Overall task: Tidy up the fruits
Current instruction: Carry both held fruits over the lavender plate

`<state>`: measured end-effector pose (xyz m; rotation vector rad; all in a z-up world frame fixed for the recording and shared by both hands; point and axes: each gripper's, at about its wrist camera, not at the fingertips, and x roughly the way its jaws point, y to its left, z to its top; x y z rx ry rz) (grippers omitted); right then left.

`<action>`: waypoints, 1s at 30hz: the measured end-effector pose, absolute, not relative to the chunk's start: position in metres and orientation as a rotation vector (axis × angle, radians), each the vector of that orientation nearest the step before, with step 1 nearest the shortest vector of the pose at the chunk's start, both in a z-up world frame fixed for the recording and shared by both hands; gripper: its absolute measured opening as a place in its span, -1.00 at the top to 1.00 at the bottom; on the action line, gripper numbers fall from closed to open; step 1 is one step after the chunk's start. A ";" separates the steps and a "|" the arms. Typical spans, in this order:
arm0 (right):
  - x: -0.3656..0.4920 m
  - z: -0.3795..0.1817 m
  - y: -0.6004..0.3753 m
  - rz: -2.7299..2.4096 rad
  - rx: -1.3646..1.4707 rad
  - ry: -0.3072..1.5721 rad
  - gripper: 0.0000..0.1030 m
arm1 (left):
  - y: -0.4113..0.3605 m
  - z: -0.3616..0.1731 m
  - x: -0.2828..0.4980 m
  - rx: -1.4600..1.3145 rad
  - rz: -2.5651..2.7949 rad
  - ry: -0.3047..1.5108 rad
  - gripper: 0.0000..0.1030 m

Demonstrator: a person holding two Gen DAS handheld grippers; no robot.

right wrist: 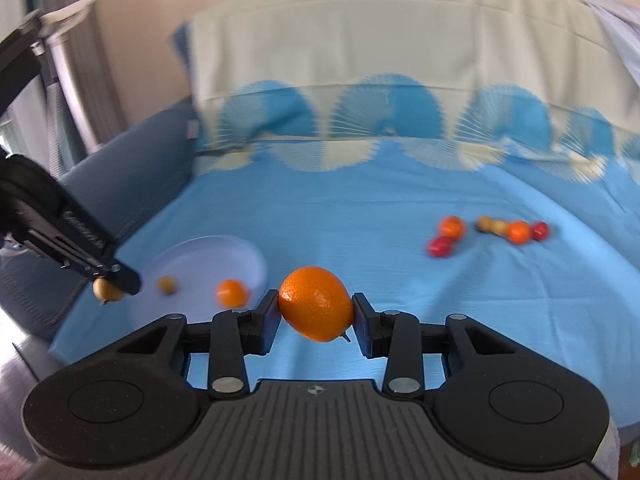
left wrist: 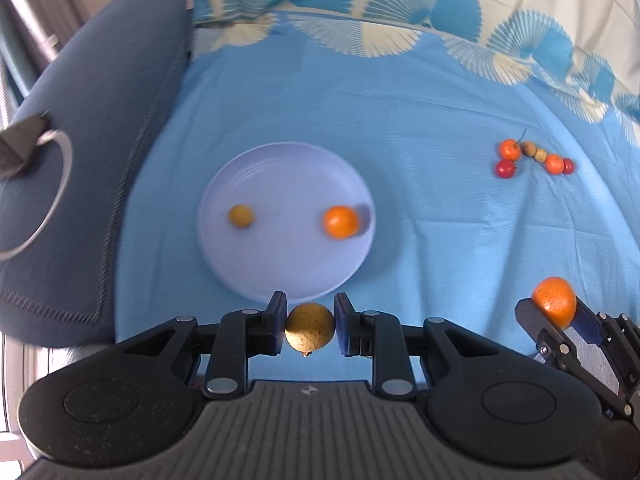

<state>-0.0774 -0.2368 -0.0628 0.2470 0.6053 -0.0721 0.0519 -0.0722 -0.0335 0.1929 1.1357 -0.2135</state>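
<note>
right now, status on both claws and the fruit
Left claw shut on yellow-brown fruit. Right claw shut on orange. Plate holds two fruits, path clear.

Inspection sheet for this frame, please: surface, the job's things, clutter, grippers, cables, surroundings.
Surface: blue bedsheet, fan pattern at the far edge.
Job's things: lilac plate holds a small brown fruit and an orange fruit; cluster of small fruits lies on the sheet to the right.
Clutter: nothing seen.
Grippers: left gripper shut on a yellow-brown fruit; right gripper shut on an orange citrus.
Cables: nothing seen.
Surroundings: grey-blue cushion left of the plate; pale pillow behind.
</note>
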 end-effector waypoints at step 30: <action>-0.080 -0.038 -0.157 0.064 0.077 0.663 0.22 | 0.019 -0.031 0.053 0.006 -0.147 1.128 0.46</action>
